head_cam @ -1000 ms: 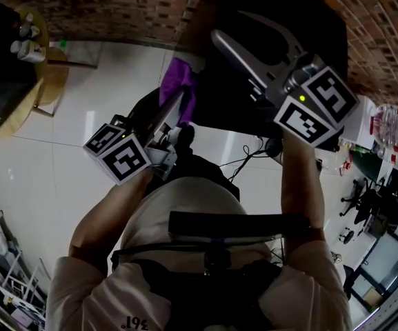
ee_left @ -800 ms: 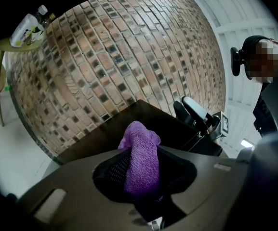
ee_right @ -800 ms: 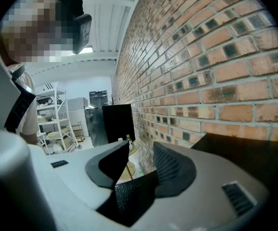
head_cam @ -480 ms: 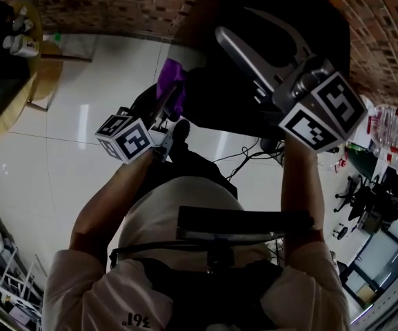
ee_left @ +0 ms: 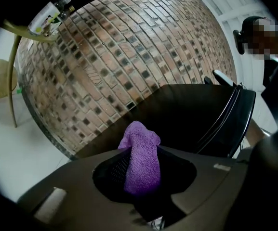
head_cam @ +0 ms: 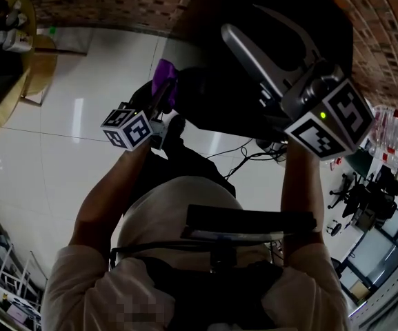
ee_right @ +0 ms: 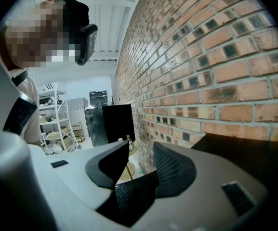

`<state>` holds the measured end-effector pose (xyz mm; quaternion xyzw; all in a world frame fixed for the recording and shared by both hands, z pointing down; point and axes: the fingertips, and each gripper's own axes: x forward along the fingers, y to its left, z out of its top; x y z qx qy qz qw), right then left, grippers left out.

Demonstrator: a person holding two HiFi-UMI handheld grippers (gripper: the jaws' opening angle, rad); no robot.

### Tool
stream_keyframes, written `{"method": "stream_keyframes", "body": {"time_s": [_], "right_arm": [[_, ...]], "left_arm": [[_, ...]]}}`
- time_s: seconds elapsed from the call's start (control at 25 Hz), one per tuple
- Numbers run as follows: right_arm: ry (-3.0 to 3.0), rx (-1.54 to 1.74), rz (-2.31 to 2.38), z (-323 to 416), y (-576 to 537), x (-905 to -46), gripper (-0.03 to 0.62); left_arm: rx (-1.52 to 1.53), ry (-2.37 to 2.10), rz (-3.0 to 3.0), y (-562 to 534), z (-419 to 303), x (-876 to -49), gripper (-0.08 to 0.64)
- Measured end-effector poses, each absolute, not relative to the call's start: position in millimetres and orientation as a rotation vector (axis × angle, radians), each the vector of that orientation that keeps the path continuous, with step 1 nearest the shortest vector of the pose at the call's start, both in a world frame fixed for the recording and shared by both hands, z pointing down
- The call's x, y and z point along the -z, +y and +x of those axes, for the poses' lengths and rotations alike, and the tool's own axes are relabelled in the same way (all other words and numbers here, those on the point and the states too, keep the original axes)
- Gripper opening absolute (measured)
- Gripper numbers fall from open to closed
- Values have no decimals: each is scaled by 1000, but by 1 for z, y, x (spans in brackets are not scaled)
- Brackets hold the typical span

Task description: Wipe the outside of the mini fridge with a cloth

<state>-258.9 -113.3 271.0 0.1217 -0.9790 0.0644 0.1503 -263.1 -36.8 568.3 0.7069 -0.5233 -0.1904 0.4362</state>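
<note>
Brick wall (ee_left: 129, 57) behind; black mini fridge (ee_left: 187, 114) lies just ahead of left claw (ee_left: 143, 174), clamped on purple terry cloth (ee_left: 139, 148); right claw (ee_right: 141, 167) parted, empty, beside wall.

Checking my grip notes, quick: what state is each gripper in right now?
Left gripper: closed on the purple cloth.
Right gripper: open, nothing between its jaws.

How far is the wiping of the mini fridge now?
Done: the left gripper grips the purple cloth. In hand: the cloth is at the side of the mini fridge; contact unclear. Left: no wiped area shows, so likely all wiping. The right gripper is open, empty.
</note>
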Motion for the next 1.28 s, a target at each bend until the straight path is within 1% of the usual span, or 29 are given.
{"method": "stream_keyframes", "body": {"time_s": [0.4,0.88,1.28], "right_arm": [[-2800,-176,352,-259,-114,-272,150],[-2807,-195,371,-260,-115,-271,150],[-2813,-188,376,-259,-115,-270,150]], "left_arm": [[386,-1328,1688,-39,-261,-638,112],[202,-1336,1593,-29,-256,-718,110],[86,-1349,1603,-28,-256,-749,109]]}}
